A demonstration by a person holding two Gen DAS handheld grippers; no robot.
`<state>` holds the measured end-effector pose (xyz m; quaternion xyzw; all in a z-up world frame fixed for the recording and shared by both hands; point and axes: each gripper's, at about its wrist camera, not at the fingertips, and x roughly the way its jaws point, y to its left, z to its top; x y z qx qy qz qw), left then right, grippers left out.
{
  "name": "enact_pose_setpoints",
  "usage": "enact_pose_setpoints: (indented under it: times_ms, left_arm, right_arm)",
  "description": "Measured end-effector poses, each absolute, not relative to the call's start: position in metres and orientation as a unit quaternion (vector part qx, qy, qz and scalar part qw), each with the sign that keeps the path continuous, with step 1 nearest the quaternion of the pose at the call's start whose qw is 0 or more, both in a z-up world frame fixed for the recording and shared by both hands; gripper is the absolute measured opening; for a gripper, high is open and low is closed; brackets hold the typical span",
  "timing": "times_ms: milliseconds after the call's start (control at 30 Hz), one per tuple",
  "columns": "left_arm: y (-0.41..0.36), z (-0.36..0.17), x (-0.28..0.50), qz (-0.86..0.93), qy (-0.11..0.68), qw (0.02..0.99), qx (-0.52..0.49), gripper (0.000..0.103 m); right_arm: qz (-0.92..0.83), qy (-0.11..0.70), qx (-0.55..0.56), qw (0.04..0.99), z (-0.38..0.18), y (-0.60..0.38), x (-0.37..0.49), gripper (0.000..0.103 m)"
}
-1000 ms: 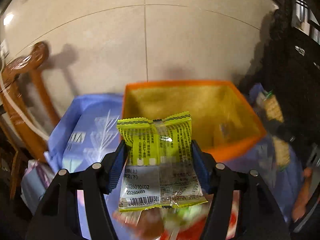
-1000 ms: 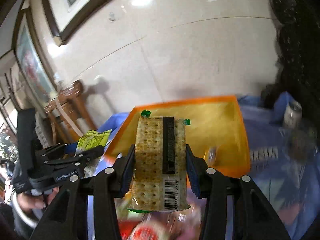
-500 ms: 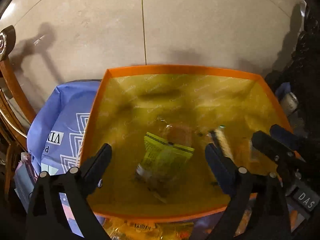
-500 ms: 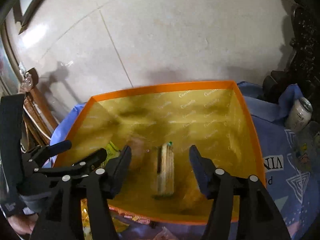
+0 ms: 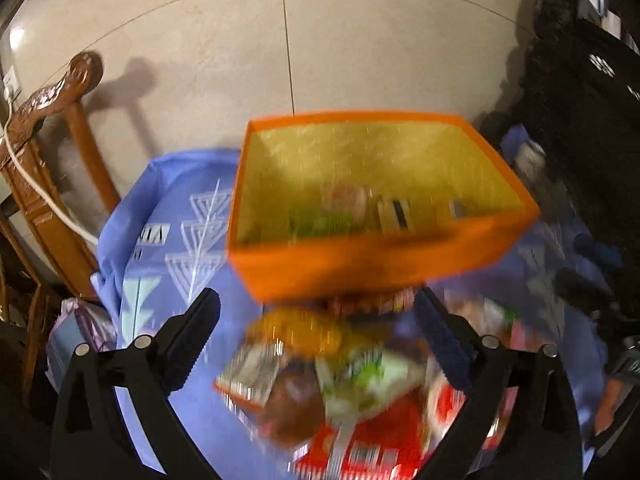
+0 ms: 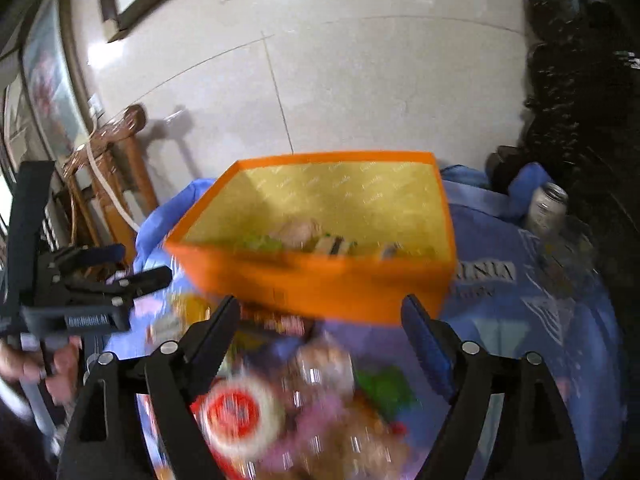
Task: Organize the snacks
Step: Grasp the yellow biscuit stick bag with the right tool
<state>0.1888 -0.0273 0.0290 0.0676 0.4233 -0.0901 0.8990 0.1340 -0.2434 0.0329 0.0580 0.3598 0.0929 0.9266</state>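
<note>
An orange box [image 5: 360, 264] with a yellow lining stands on the blue cloth; the right wrist view also shows the box [image 6: 320, 284]. Inside it lie a yellow-green packet [image 5: 316, 222] and a cracker pack [image 5: 394, 216]. A blurred heap of loose snacks [image 5: 340, 392] lies in front of the box. My left gripper [image 5: 316, 304] hangs over this heap, jaws still opening, nothing between them. My right gripper [image 6: 320, 308] is over the same heap of snacks [image 6: 300, 400], which includes a round red-and-white pack [image 6: 236, 408]; its jaws are opening too and are empty.
A blue printed cloth [image 5: 168, 240] covers the table. A carved wooden chair [image 5: 52, 120] stands at the left. A drink can [image 6: 548, 208] sits right of the box, with dark carved furniture [image 6: 580, 100] behind it. A hand [image 6: 24, 364] holds the left gripper [image 6: 120, 276].
Both grippers let go of their packs, which dropped into the orange box. Both then drew back and sank toward the snack heap, jaws spreading wider.
</note>
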Motion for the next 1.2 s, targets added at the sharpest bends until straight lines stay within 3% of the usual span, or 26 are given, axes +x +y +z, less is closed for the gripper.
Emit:
enact_pose_setpoints:
  times_ms: [333,700,1200]
  left_arm:
    - [0.001,-0.018,0.100,-0.076,0.445,0.891,0.057,0.096]
    - [0.004,-0.044,0.039,-0.102,0.461,0.881,0.017,0.096]
    - [0.038,-0.059,0.034,-0.066,0.480,0.875,0.003,0.096]
  right_arm:
    - [0.070,0.369,0.082,0.923,-0.017,-0.274,0.008,0.090]
    - [0.093,0.391,0.078,0.912,-0.052,-0.273,-0.043,0.091]
    - [0.234,0.382,-0.135,0.884,-0.060,-0.139,-0.009,0.089]
